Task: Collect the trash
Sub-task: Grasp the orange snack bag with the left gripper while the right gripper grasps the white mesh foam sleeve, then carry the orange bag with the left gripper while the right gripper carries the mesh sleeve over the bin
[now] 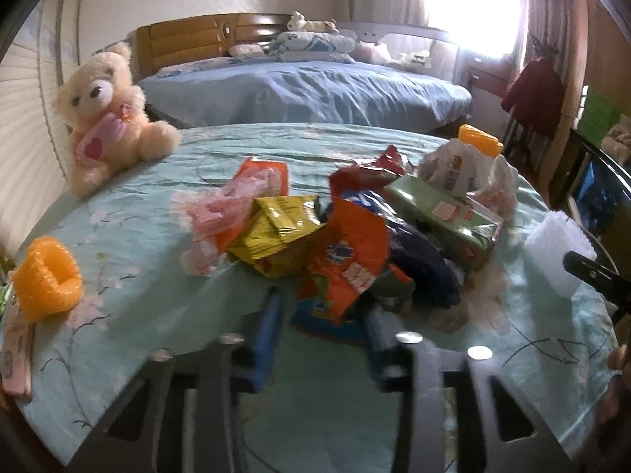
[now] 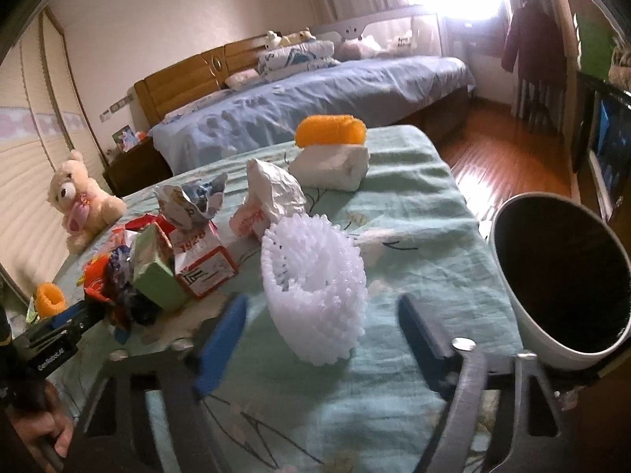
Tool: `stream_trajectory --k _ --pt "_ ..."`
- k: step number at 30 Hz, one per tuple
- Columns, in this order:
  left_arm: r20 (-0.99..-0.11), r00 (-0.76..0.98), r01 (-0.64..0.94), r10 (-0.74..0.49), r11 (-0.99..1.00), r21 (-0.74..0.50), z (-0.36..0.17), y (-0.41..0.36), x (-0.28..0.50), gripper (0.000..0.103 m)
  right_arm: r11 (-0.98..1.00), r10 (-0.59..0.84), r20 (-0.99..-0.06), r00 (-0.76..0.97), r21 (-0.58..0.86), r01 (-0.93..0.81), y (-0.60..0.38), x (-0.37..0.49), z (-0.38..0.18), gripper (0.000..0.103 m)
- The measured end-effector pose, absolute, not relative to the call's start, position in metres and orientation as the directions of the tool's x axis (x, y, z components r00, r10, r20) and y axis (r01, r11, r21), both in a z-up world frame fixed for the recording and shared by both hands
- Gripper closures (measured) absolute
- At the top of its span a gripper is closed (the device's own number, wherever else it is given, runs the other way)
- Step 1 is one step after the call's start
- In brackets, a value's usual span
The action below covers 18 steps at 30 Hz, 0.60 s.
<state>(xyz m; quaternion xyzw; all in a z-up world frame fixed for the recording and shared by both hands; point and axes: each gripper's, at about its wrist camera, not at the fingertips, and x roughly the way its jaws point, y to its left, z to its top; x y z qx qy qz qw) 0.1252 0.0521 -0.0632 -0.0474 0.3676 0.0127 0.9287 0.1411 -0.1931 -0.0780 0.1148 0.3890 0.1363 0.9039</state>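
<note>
Standing beside white foam netting (image 2: pixel 315 295), white bin (image 2: pixel 524 307) looks dark inside; both fingers apart.

My left camera looks down along its fingers, close over the wrapper pile (image 1: pixel 339 244) on the table (image 1: pixel 130 232), facing the bed (image 1: pixel 307 94), while my right camera, right of that pile (image 2: pixel 130 276), faces the same bed (image 2: pixel 315 102), both sharing the pile.
</note>
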Motion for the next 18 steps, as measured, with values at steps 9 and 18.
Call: stream_trajectory --k 9,18 --pt "-0.650 0.757 0.008 -0.061 0.996 -0.084 -0.058 0.052 0.109 0.098 0.920 0.380 -0.656 0.652 0.342 -0.193 -0.193 0.130 -0.074 0.077" --pt "-0.623 0.772 0.080 -0.126 0.992 -0.101 -0.041 0.033 0.091 0.098 0.909 0.397 -0.627 0.670 0.371 -0.190 -0.212 0.117 -0.063 0.078"
